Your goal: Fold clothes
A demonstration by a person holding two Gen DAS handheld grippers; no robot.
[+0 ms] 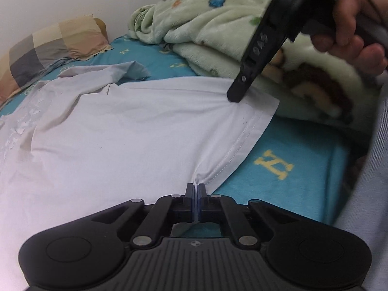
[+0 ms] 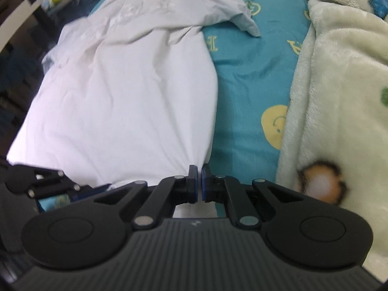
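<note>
A white shirt [image 1: 126, 131] lies spread on a teal bed sheet [image 1: 291, 184], its collar end crumpled at the far left. My left gripper [image 1: 196, 186] is shut on the shirt's hem at its near corner. My right gripper [image 1: 236, 94] reaches in from the upper right and pinches the hem's far corner. In the right wrist view the shirt [image 2: 126, 92] stretches away from my right gripper [image 2: 198, 169], which is shut on its near corner. The left gripper [image 2: 48, 181] shows at the left edge, holding the other corner.
A pale green fleece blanket [image 1: 208, 29] is heaped along the bed beside the shirt, also in the right wrist view [image 2: 339, 97]. A checked pillow [image 1: 46, 48] lies at the far left by the wall. Dark furniture [image 2: 14, 48] stands beyond the bed's left side.
</note>
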